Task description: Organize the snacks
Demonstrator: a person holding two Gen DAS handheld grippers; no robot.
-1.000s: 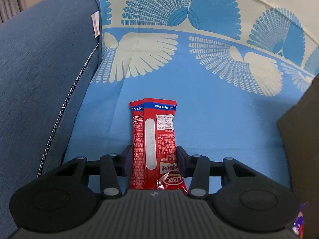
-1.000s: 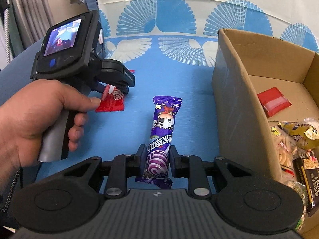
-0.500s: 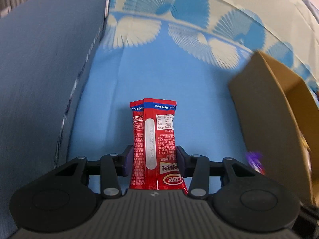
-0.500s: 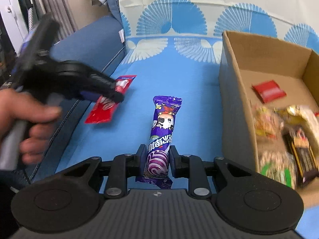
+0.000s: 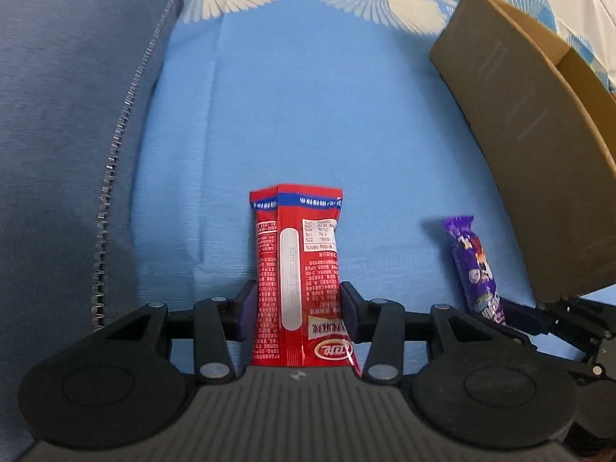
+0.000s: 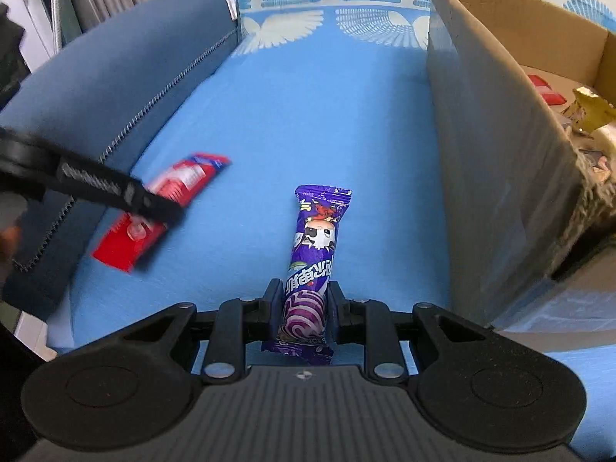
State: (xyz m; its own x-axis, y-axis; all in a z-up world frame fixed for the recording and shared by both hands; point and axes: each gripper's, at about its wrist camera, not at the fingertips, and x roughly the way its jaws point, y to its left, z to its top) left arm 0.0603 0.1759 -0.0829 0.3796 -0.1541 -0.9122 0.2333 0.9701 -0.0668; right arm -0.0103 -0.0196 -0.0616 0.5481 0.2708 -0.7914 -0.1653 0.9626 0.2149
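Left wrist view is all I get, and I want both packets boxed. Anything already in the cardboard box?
Observer: Yes. The right wrist view looks into the cardboard box: a red packet and other snack bags lie inside.
Operator: Is the purple snack gripped?
Observer: Yes, the right gripper is shut on the purple snack.
Operator: Which way is its front facing?
Observer: Up; a cartoon face shows on the wrapper.

A red snack packet, a purple one, brown box, blue fan-patterned cloth.
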